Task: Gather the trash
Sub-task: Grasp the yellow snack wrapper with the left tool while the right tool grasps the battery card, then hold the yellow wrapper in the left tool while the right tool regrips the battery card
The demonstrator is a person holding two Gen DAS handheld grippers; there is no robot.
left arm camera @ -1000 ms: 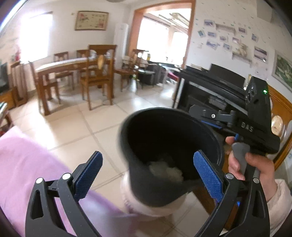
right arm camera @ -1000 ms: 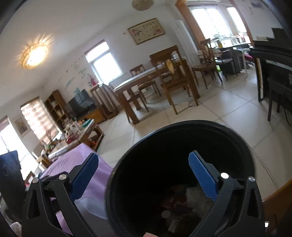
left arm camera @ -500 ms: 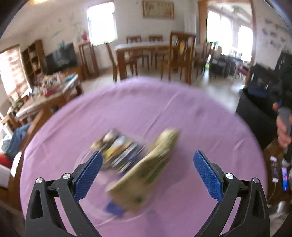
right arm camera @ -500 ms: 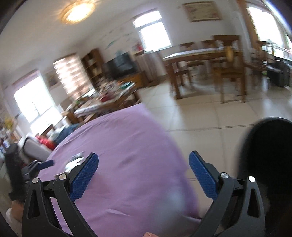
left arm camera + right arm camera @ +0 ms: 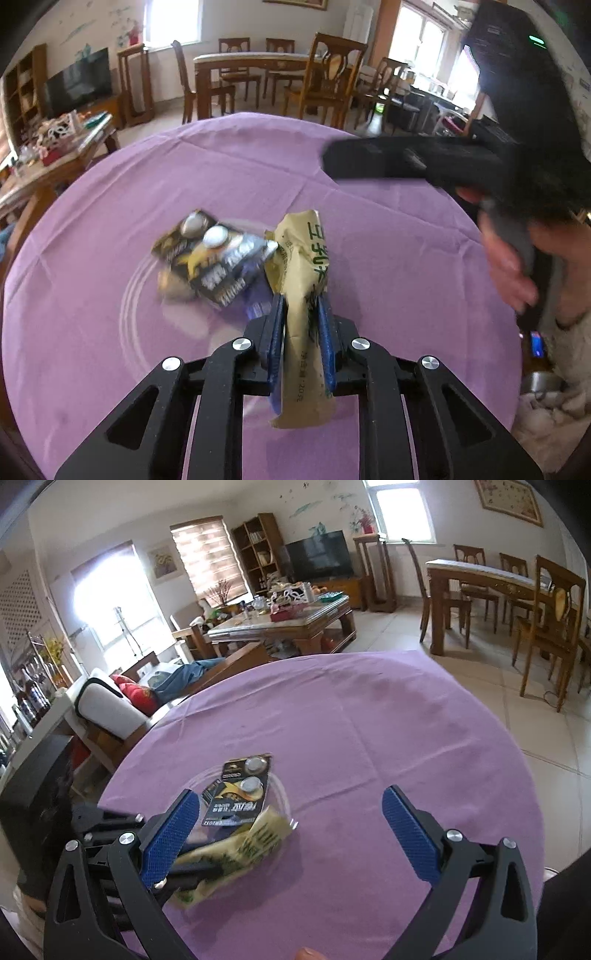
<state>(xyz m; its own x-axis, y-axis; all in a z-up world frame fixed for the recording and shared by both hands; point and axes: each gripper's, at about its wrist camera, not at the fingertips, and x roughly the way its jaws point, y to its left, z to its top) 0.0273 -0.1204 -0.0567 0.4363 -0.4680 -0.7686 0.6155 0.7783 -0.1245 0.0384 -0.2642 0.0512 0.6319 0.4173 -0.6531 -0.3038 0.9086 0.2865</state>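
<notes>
Over the purple tablecloth (image 5: 388, 258), left gripper (image 5: 300, 314) clenched on the tan wrapper (image 5: 304, 258), right gripper (image 5: 291, 834) released, holding nothing. Just behind the wrapper, a battery pack (image 5: 242, 794) lies in a clear dish (image 5: 286, 801); dining table (image 5: 255, 59) far back.

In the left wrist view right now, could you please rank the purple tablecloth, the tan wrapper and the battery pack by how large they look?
1. Purple tablecloth: largest by far.
2. Tan wrapper, clamped in the left hand-held gripper; it is nearer the camera, so its lead over the pack is unsure.
3. Battery pack, blurred, looks slightly smaller.
</notes>
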